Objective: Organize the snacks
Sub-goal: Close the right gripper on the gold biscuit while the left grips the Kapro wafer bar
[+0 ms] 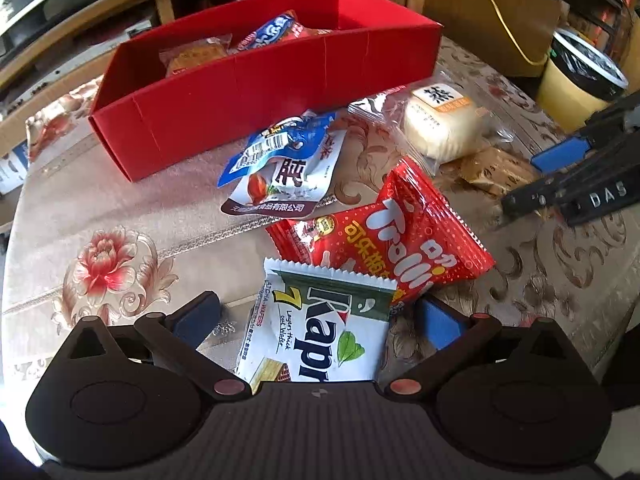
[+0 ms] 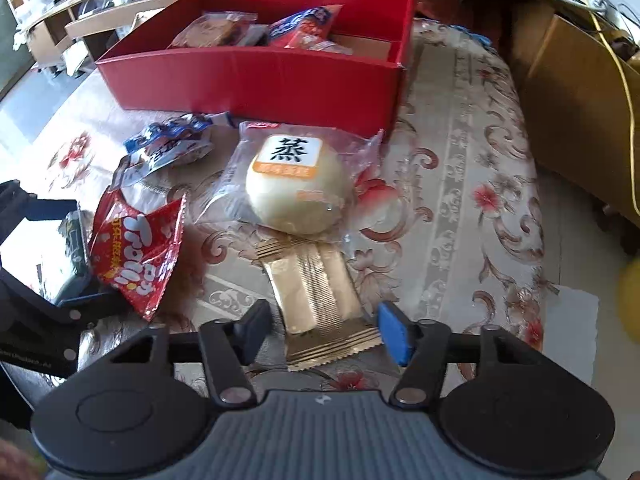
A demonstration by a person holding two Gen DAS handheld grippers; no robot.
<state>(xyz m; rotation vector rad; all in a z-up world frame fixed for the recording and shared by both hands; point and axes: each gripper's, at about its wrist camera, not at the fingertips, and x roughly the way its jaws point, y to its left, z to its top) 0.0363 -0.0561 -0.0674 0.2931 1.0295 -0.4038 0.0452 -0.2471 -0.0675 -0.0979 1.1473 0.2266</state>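
**Snack packets beside the red box, both grippers low over the table**

While both grippers point steeply down at the flowered tablecloth (image 2: pixel 460 128), I see the red box (image 1: pixel 256 92) at the far side, already containing several packets. My left gripper (image 1: pixel 320 320) stands wide, straddling the green-and-white wafer packet (image 1: pixel 320 332); its pads clear the wrapper on both sides. A red gummy bag (image 1: pixel 392 232) overlaps that packet's far edge, and a blue-and-white pouch (image 1: pixel 280 168) lies nearer the box. My right gripper (image 2: pixel 324 332) brackets the near end of a gold wafer wrapper (image 2: pixel 316 292), jaws apart, with gaps visible either side. A wrapped steamed cake (image 2: pixel 296 184) touches the wrapper's far end.
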